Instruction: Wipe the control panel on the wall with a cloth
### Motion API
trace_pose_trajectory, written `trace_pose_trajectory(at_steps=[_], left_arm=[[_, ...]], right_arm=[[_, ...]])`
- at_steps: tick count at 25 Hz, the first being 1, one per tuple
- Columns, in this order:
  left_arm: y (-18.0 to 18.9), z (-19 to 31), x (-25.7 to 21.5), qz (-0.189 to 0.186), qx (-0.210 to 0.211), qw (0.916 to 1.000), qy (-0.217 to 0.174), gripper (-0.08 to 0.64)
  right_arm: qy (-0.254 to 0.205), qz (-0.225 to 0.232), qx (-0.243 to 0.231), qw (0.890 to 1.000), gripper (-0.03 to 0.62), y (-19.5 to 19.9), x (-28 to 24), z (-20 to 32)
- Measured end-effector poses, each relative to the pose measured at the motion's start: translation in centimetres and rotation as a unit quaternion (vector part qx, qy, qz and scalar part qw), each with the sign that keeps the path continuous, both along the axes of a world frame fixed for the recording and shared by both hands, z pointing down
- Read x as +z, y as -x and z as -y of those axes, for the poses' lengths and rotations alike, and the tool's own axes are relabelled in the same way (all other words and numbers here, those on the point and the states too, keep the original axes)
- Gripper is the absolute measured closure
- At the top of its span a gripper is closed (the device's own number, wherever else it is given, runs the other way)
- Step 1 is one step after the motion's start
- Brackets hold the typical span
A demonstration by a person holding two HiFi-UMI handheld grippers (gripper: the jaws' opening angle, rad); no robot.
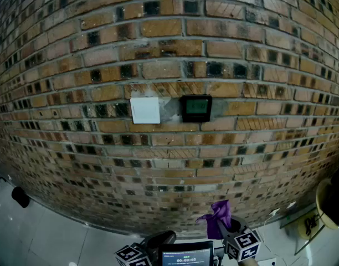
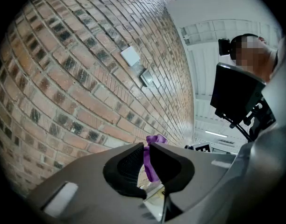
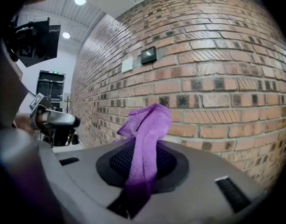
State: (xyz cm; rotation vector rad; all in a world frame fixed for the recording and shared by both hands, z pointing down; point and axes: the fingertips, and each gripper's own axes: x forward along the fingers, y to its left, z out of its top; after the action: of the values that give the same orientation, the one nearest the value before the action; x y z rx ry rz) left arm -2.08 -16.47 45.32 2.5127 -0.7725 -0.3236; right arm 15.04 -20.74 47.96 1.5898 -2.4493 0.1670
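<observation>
The control panel (image 1: pixel 196 108), a small dark box with a green screen, is set in the brick wall (image 1: pixel 169 43) at mid height, with a white square plate (image 1: pixel 144 110) just left of it. Both also show far off in the left gripper view as panel (image 2: pixel 146 77) and plate (image 2: pixel 130 56), and in the right gripper view as panel (image 3: pixel 148 55) and plate (image 3: pixel 127 65). My right gripper (image 3: pixel 143 149) is shut on a purple cloth (image 3: pixel 147 125), which stands up from the jaws, low in the head view (image 1: pixel 218 218). My left gripper (image 2: pixel 146 155) is shut and holds nothing.
A grey glossy floor (image 1: pixel 42 231) runs along the wall's foot. A black object (image 1: pixel 20 196) lies at the left and a tan round thing (image 1: pixel 327 204) at the right. A small screen (image 1: pixel 186 256) sits between the grippers. A dark doorway (image 3: pixel 52 85) is far left.
</observation>
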Motion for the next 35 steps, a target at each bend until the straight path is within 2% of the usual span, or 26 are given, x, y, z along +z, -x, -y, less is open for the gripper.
trace_pose_trajectory(at_steps=[25, 35], left_arm=[[0.7, 0.6, -0.3, -0.004, -0.006, 1.0, -0.005, 0.526], [1.1, 1.4, -1.8, -0.001, -0.008, 0.9995, -0.032, 0.526]], right_arm=[[-0.023, -0.006, 0.025, 0.999, 0.512, -1.7, -2.0, 1.4], [-0.061, -0.016, 0.016, 0.998, 0.512, -1.0, -5.2, 2.6]])
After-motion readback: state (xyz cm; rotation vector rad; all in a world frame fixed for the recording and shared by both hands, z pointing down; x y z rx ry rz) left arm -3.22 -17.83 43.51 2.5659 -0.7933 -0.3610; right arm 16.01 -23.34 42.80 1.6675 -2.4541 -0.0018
